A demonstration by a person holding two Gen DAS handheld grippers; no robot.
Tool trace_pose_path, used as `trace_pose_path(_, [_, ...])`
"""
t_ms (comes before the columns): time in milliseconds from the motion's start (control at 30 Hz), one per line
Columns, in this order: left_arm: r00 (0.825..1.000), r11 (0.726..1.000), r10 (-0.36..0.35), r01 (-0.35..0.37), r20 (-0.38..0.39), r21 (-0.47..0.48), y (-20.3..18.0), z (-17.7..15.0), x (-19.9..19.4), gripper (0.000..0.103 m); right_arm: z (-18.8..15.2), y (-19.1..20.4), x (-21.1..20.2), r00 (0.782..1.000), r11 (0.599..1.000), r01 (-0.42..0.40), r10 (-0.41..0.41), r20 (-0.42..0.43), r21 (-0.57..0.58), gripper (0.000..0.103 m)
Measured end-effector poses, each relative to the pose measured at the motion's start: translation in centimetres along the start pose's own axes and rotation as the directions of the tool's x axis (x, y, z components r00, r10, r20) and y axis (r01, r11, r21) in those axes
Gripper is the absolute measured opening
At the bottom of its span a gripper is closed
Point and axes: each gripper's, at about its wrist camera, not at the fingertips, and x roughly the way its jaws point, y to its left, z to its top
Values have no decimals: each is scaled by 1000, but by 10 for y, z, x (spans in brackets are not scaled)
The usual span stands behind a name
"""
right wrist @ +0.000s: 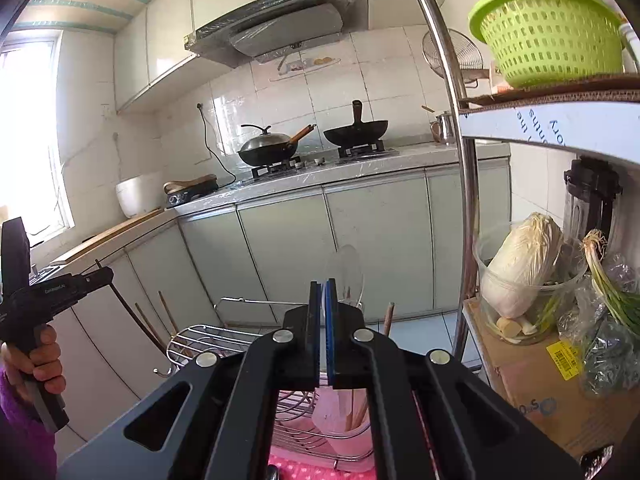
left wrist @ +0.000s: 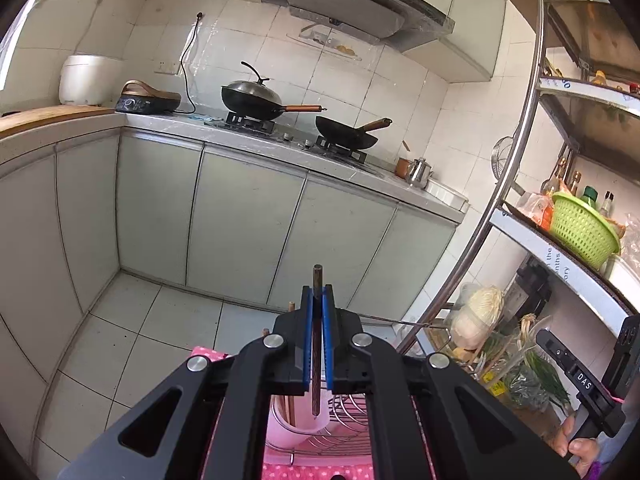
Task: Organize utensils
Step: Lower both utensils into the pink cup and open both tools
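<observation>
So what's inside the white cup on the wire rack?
Seen from the right wrist, wooden chopsticks stand in the white cup. The right tool hides the cup's upper part; its bottom isn't visible.

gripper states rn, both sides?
Left gripper: closed on a dark chopstick.
Right gripper: closed on a clear plastic spoon.

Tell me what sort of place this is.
A home kitchen, most likely: two woks sit on a gas stove under a range hood, with a rice cooker on the counter and a shelf rack holding cabbage.
</observation>
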Motion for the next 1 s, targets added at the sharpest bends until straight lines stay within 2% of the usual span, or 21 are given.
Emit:
trace_pose_path(200, [996, 999, 32, -29, -83, 29, 1, -21, 30, 4, -25, -16, 25, 996, 999, 4, 1, -86, 53, 2])
trace_pose_path(500, [980, 998, 55, -46, -193, 49, 2, -61, 65, 4, -55, -26, 42, 986, 995, 1, 15, -165, 98, 2])
trace_pose_path(767, [964, 998, 64, -68, -257, -7, 14, -79, 76, 5, -73, -27, 51, 974, 992, 1, 27, -223, 123, 3])
trace_pose_path(867, [963, 997, 39, -54, -266, -49, 21, -81, 72, 6, -76, -31, 53, 970, 989, 7, 29, -242, 147, 3])
trace_pose_path(933, [961, 997, 49, -64, -271, -49, 22, -82, 68, 10, -77, -35, 54, 966, 985, 14, 31, -257, 170, 3])
trace_pose_path(1000, [963, 996, 60, -75, -261, -47, 23, -82, 63, 22, -77, -38, 54, 963, 982, 14, 36, -265, 187, 5])
